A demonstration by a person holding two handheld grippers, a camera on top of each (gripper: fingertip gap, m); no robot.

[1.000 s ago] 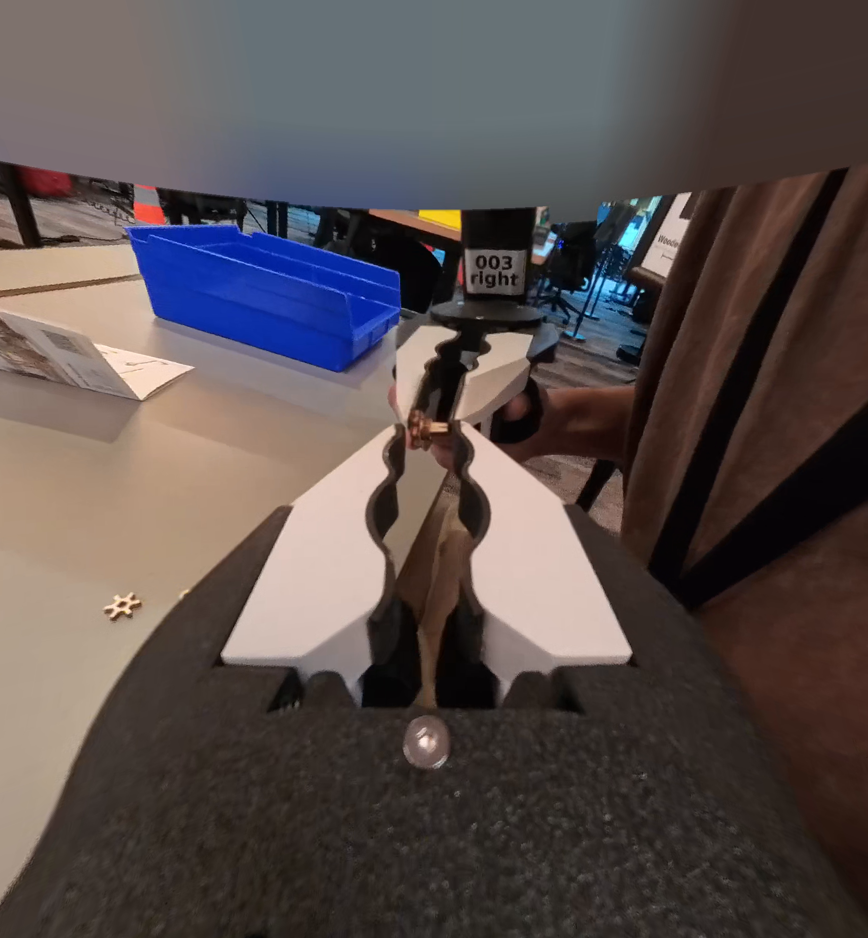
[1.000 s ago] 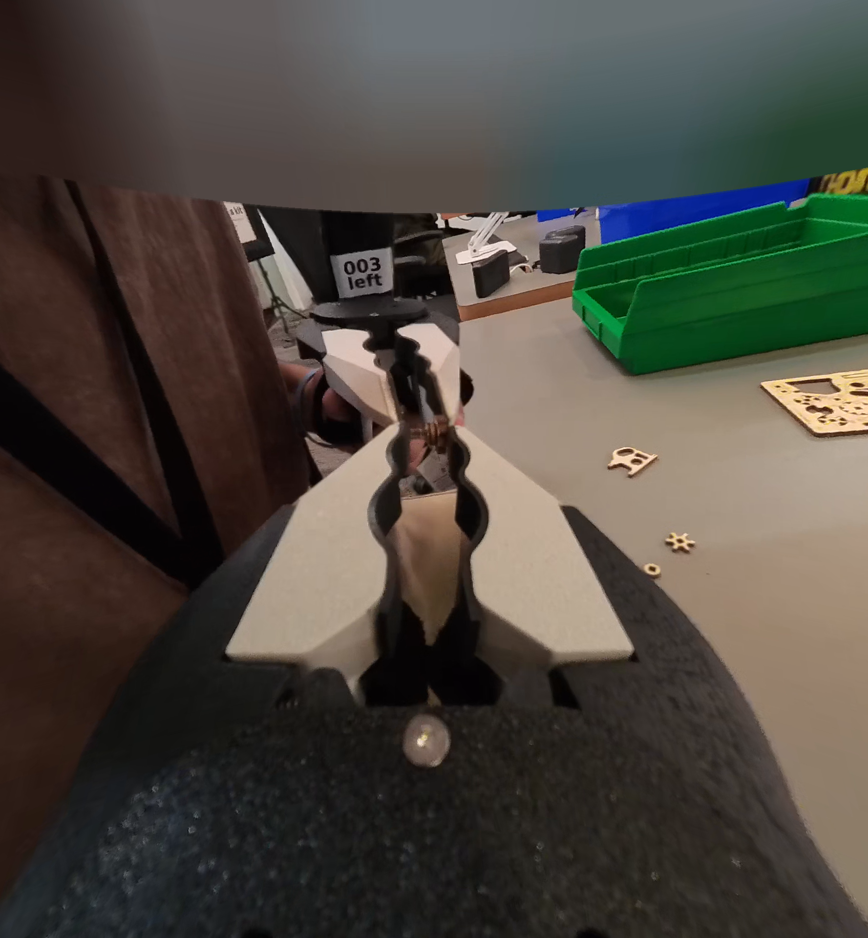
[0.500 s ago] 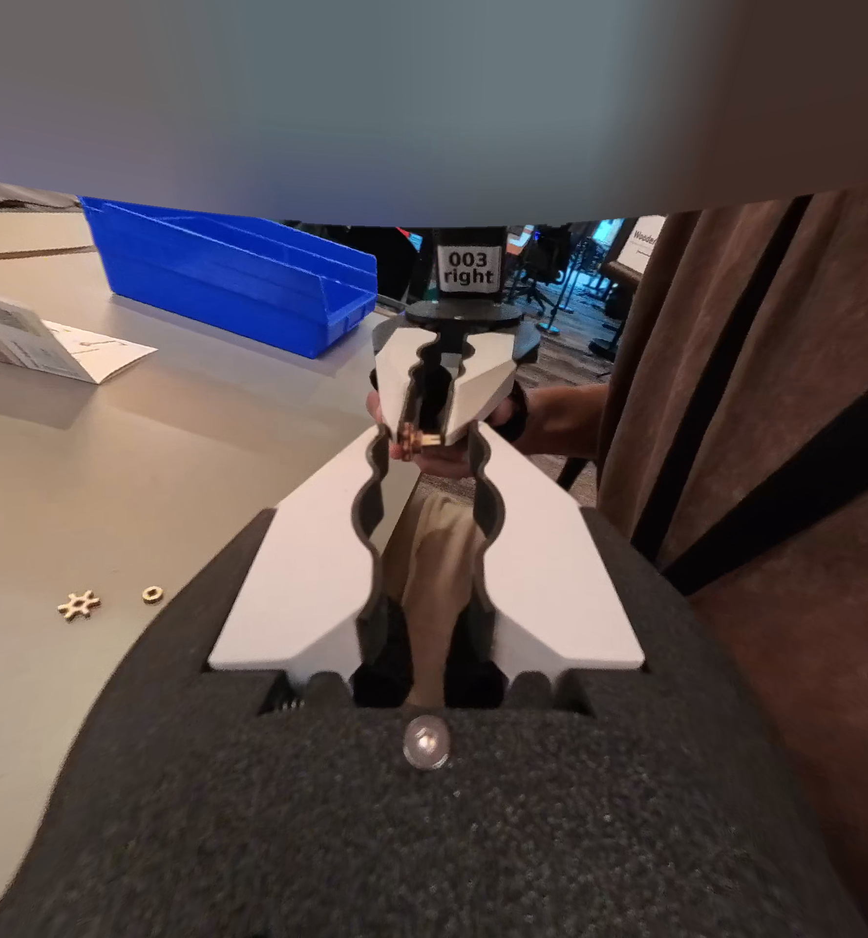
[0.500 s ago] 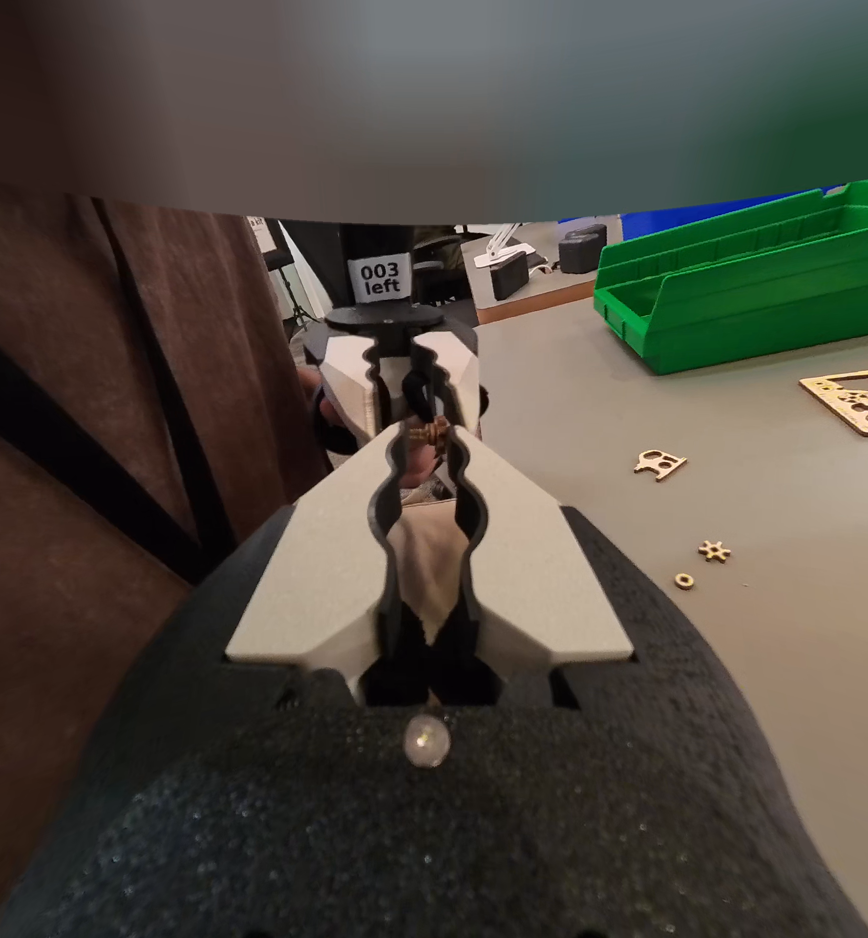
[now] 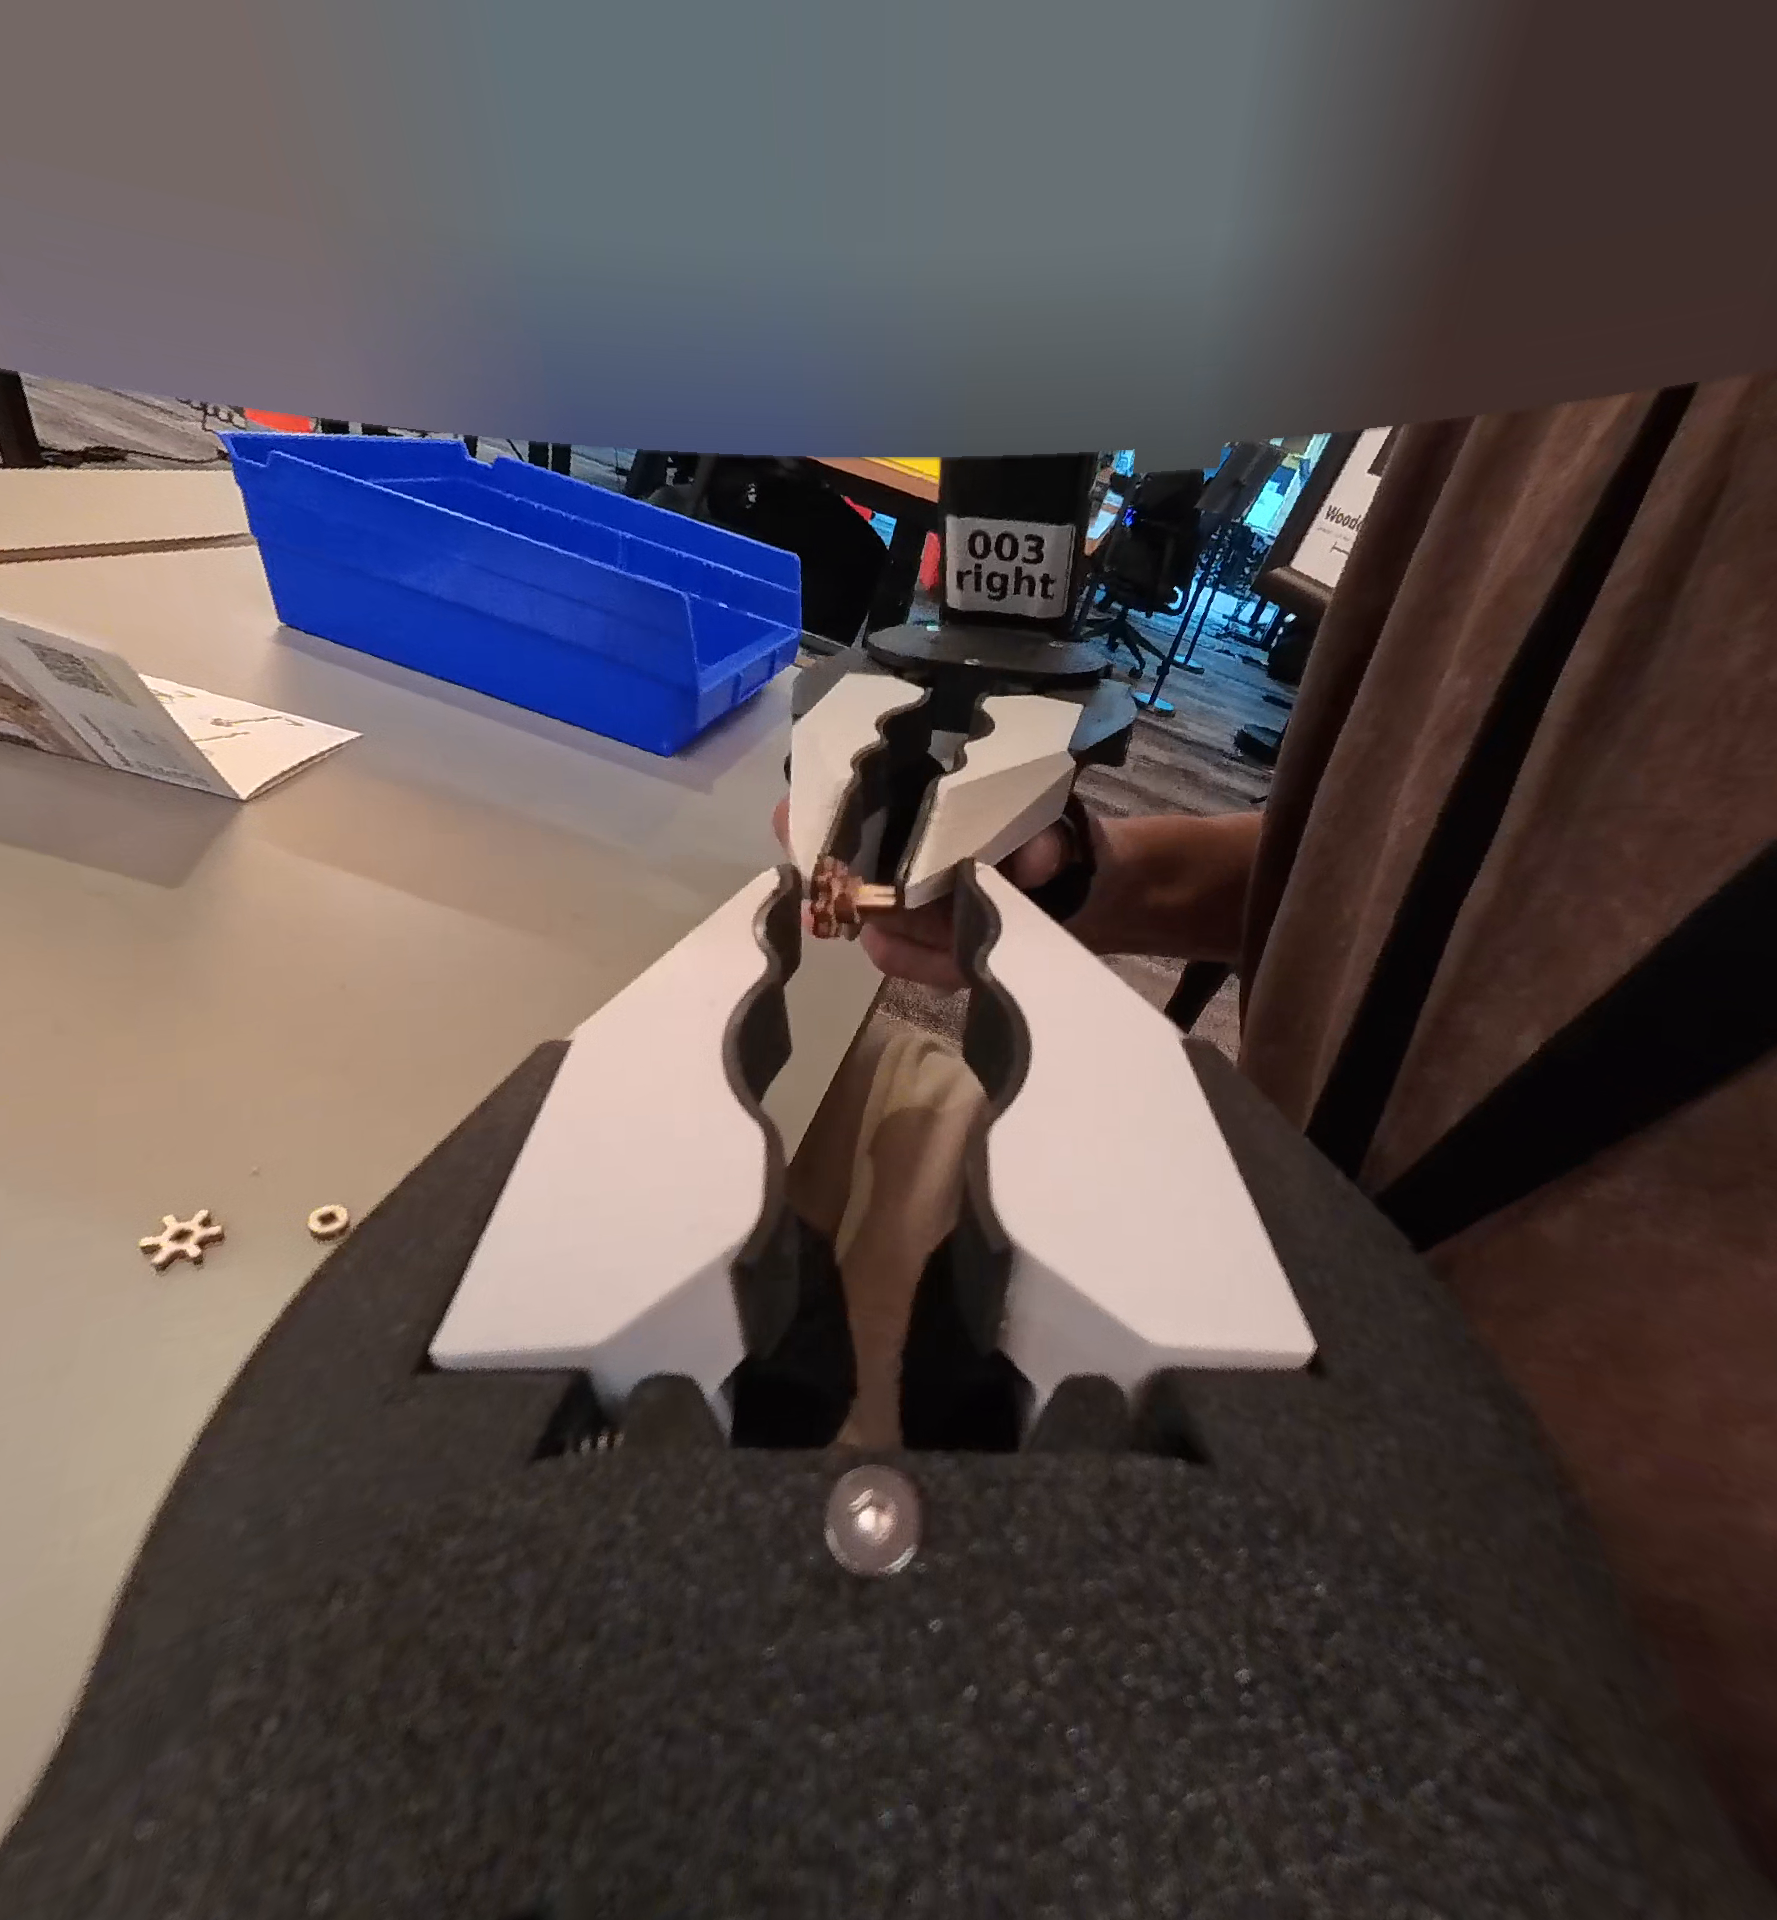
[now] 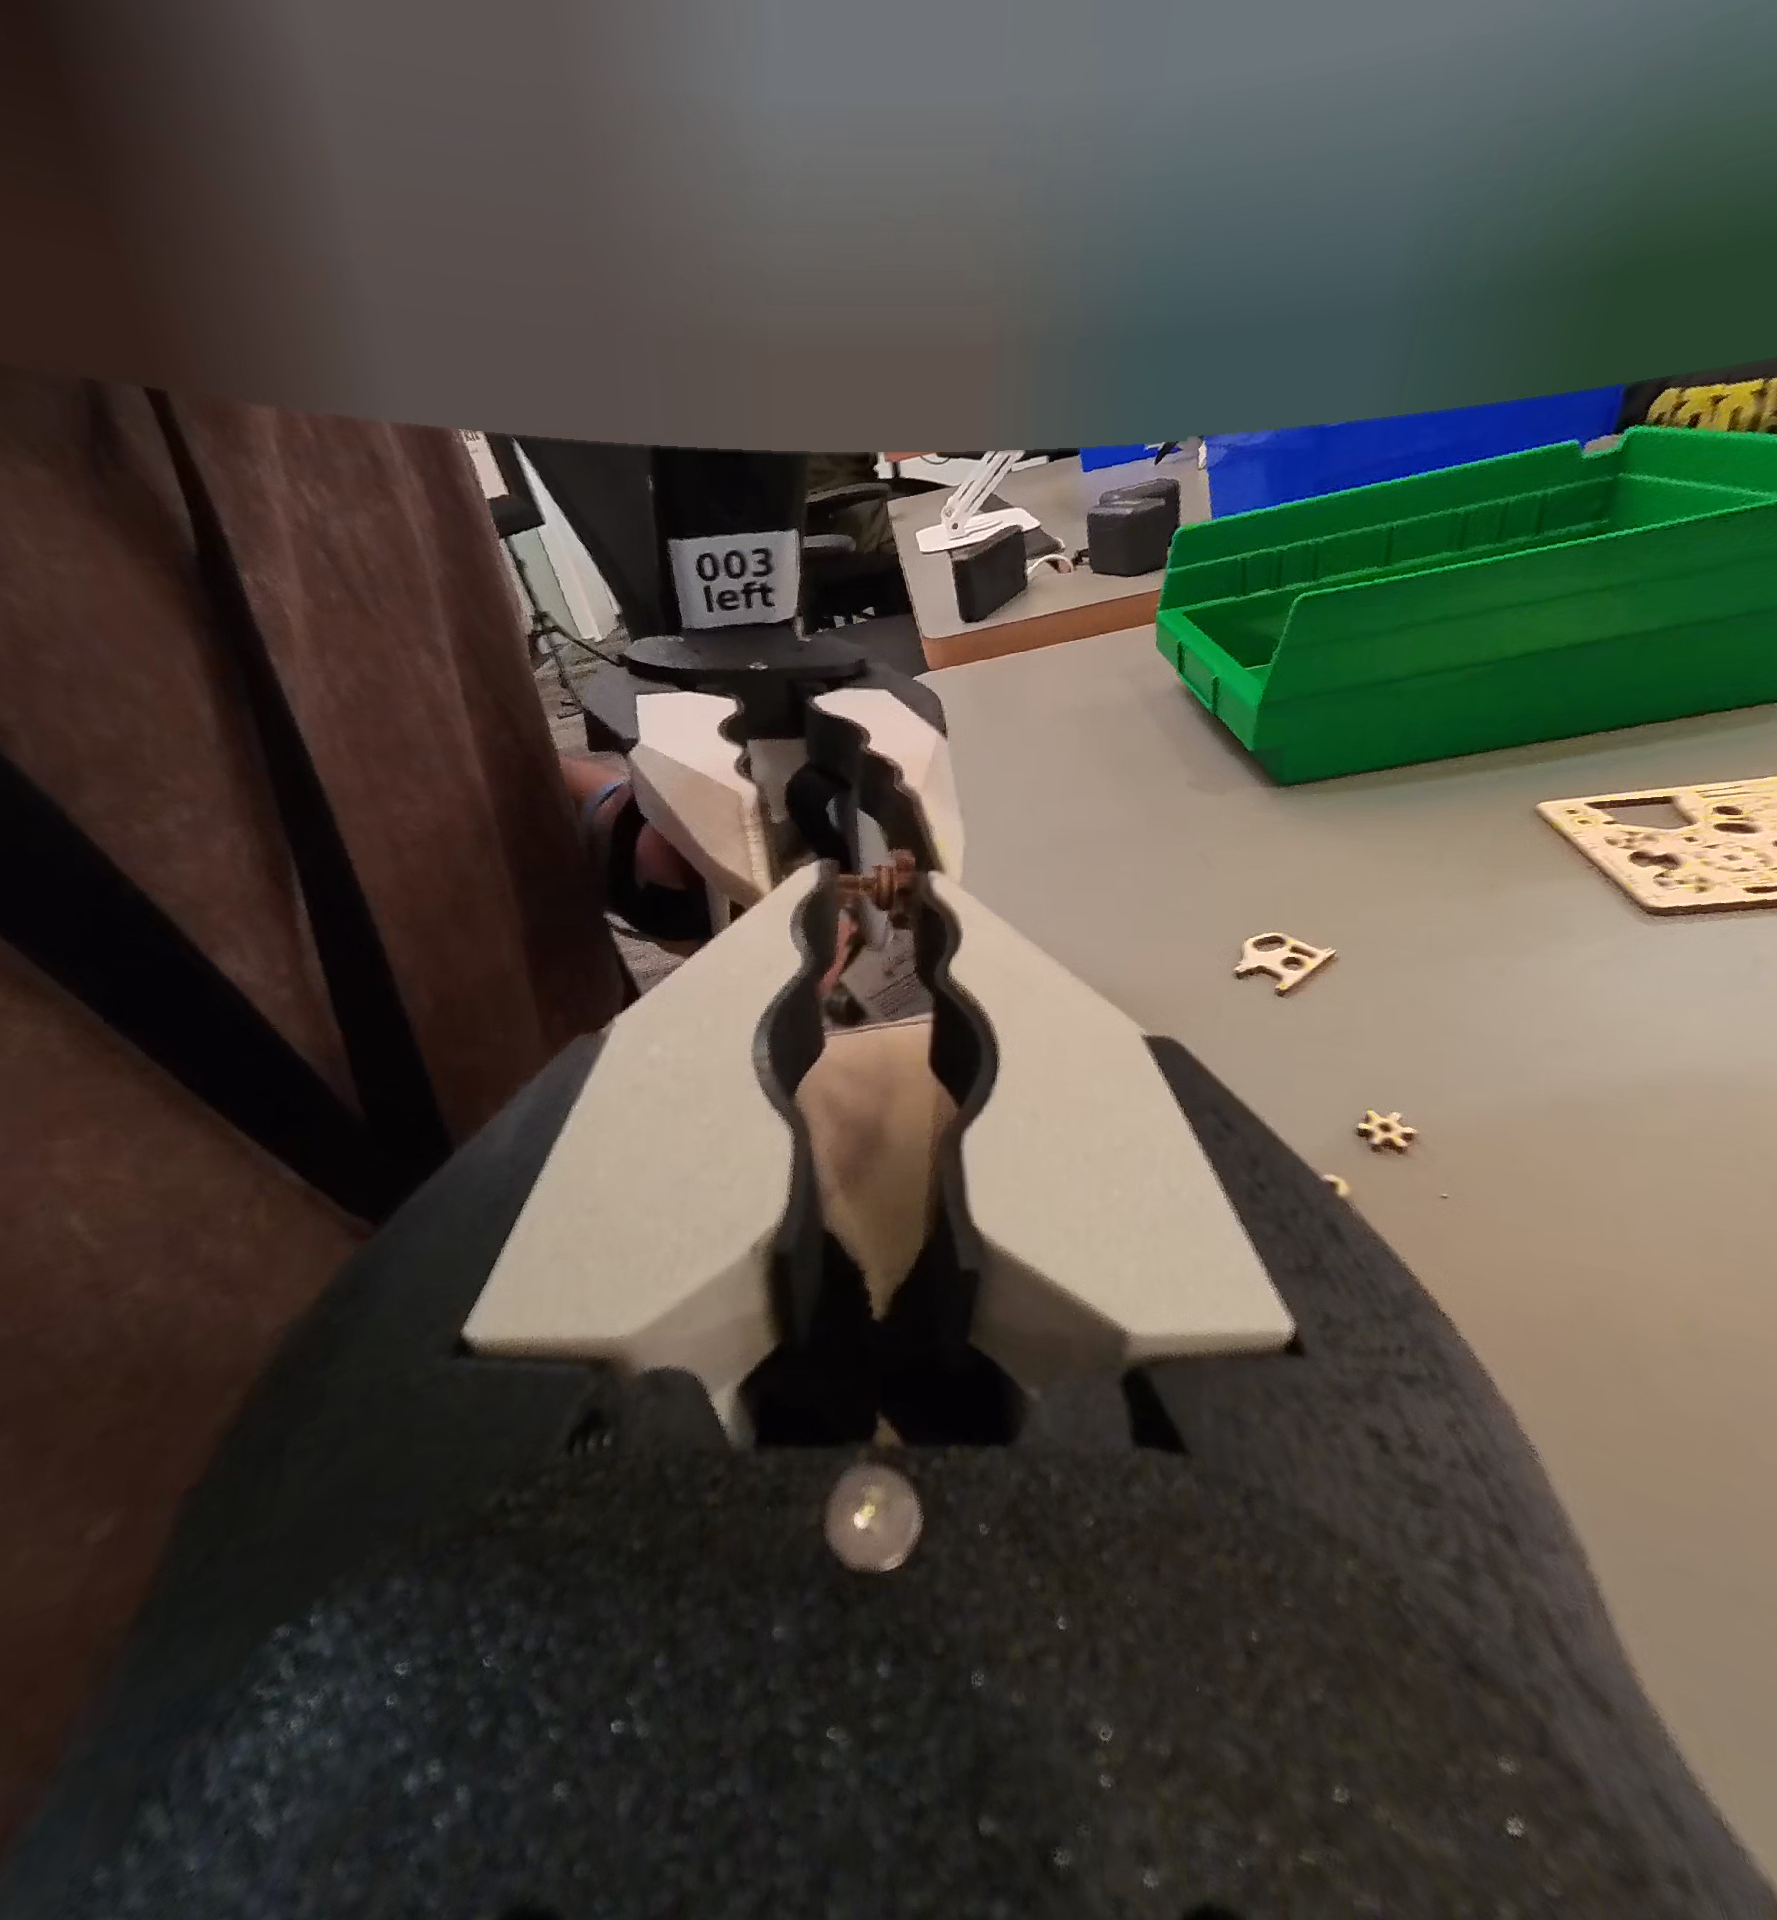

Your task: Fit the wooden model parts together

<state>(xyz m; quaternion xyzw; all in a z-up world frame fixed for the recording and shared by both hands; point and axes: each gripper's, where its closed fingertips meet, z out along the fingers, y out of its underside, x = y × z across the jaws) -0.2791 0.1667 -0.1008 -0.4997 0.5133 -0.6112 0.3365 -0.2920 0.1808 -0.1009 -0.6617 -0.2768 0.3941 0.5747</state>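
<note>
Our left tongs (image 5: 868, 914) had spread open and let go; the tiny brown wooden gear-and-axle piece (image 6: 879, 891) now sat pinched only in our closed right tongs (image 6: 876, 896), above the grey tabletop (image 6: 1486, 1091) edge; joining seemed done.

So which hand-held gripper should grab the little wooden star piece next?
Probably left. The left hand-held gripper is open and empty, with the small wooden star-shaped piece on the grey table beside it. The right hand-held gripper is shut on the tiny wooden gear-and-peg part.
</note>
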